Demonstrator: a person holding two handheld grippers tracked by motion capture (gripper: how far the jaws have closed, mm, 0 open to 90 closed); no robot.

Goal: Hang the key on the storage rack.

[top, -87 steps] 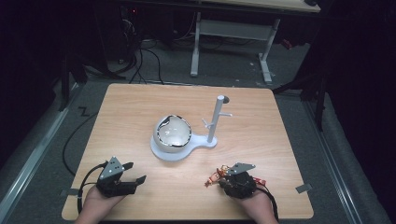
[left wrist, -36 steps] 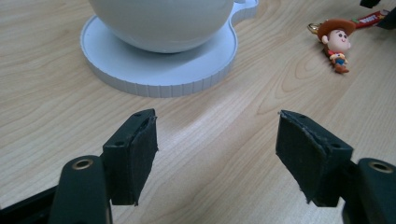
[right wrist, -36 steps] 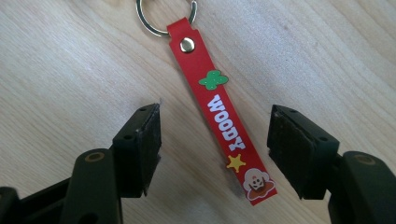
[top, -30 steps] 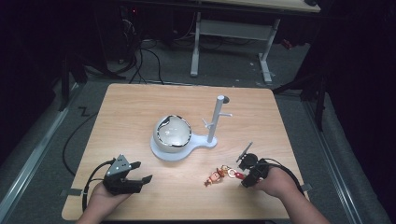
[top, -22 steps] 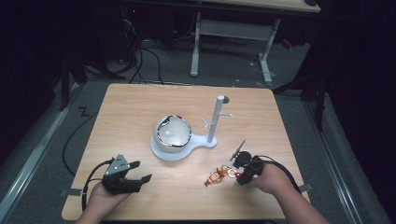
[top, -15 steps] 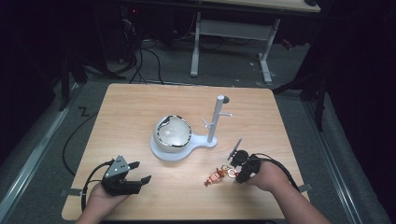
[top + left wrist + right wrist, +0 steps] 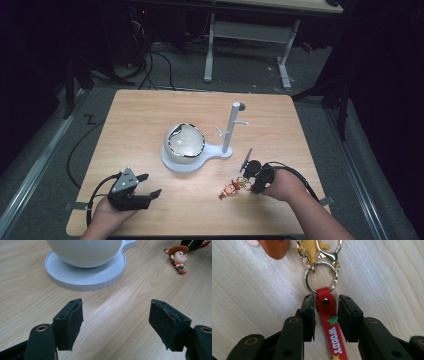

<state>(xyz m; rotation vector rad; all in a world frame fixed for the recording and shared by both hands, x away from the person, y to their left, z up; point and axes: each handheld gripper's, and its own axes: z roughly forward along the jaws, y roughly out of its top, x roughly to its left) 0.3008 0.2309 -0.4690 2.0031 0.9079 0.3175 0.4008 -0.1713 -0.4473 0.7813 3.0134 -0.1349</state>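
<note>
A Woody keychain lies on the wooden table (image 7: 150, 115) right of centre: the small figure (image 7: 230, 189) (image 7: 178, 257), a gold ring (image 7: 320, 277) and a red strap (image 7: 328, 312) printed "WOODY". My right gripper (image 7: 248, 180) (image 7: 326, 301) sits low over the strap. Its jaws stand close on either side of the strap, with a thin gap still visible on the right side. My left gripper (image 7: 150, 185) (image 7: 115, 315) rests near the front left edge. It is wide open and holds nothing. It points at the white stand's base (image 7: 85, 277).
A white stand (image 7: 185, 145) with a round dome and an upright post with pegs (image 7: 231, 127) occupies the table's middle. Table edges lie close behind both hands. Dark floor, cables and a desk frame (image 7: 250, 35) lie beyond the far edge.
The right gripper has slid left along the table to the keychain and brought its jaws around the red strap. The left gripper has stayed in place, open.
</note>
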